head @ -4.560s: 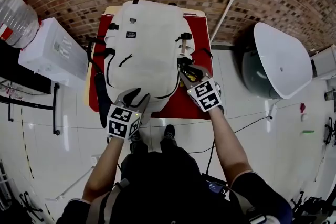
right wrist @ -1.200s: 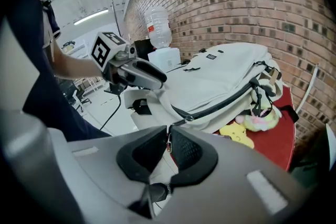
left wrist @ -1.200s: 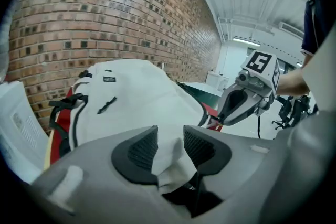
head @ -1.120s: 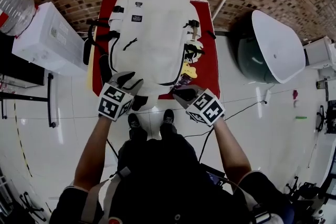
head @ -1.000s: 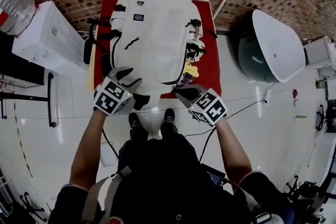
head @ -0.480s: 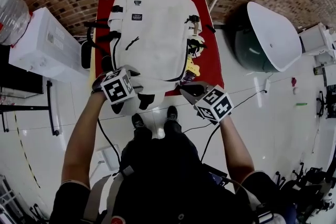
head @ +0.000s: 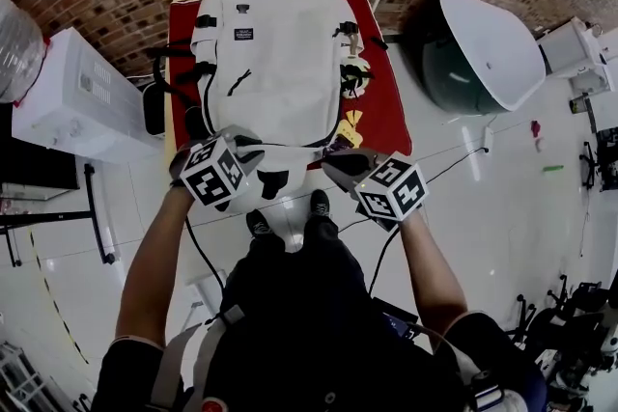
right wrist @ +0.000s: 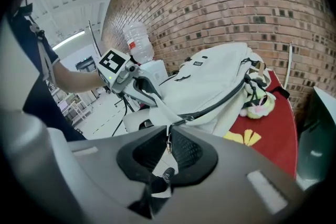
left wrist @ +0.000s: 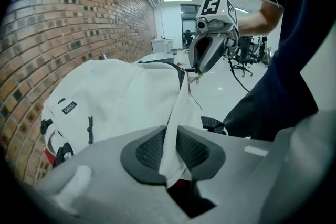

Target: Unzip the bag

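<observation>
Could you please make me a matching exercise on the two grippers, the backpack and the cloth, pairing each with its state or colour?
Column one:
1 left gripper
2 right gripper
3 backpack
4 cloth

Column two:
A red, under the backpack
B shut on the zip pull
C white, on the cloth
D shut on a fabric fold

Pairs: 1-D, 2-B, 3-C, 4-A.

The left jaws have just been closing, with the fold between them.

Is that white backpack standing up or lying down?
Lying down. The backpack rests flat on the red-covered table, with its front label facing up toward the head view and its black straps spilling out at the sides.
</observation>
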Demonstrator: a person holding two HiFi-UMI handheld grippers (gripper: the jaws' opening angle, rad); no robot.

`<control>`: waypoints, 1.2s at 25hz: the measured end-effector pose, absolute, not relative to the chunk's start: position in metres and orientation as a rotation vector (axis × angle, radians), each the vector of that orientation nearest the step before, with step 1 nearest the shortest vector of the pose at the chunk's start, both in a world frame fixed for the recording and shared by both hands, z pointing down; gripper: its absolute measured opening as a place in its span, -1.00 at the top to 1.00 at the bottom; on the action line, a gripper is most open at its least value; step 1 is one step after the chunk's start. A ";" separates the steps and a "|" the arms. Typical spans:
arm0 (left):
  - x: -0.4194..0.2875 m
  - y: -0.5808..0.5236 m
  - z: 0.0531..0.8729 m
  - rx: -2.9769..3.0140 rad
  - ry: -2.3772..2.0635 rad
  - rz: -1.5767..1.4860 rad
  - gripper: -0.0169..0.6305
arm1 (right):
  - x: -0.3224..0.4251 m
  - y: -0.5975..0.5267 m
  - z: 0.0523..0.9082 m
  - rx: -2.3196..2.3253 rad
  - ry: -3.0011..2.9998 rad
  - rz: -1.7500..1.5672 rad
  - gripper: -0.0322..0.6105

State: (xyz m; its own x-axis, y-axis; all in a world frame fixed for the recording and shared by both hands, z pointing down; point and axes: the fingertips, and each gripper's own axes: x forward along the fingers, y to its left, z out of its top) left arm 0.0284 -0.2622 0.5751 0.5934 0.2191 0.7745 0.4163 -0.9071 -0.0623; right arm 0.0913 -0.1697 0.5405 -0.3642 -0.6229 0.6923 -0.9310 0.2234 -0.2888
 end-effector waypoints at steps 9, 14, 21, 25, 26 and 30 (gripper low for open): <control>0.019 -0.264 0.566 -2.631 -0.467 -1.104 0.77 | 0.049 -0.191 0.530 1.522 -2.171 1.093 0.80; 0.017 -0.266 0.565 -2.668 -0.416 -1.064 0.72 | 0.058 -0.185 0.525 1.580 -2.199 1.130 0.80; 0.018 -0.261 0.534 -2.857 -0.261 -1.016 0.55 | 0.065 -0.185 0.529 1.570 -2.189 1.022 0.79; 0.028 -0.230 0.531 -2.943 -0.239 -1.074 0.55 | 0.060 -0.181 0.532 1.464 -2.245 1.002 0.63; 0.033 -0.223 0.532 -2.981 -0.226 -1.085 0.55 | 0.059 -0.178 0.532 1.424 -2.260 0.995 0.59; 0.049 -0.202 0.539 -3.173 -0.148 -1.119 0.55 | 0.064 -0.166 0.532 1.317 -2.291 0.950 0.53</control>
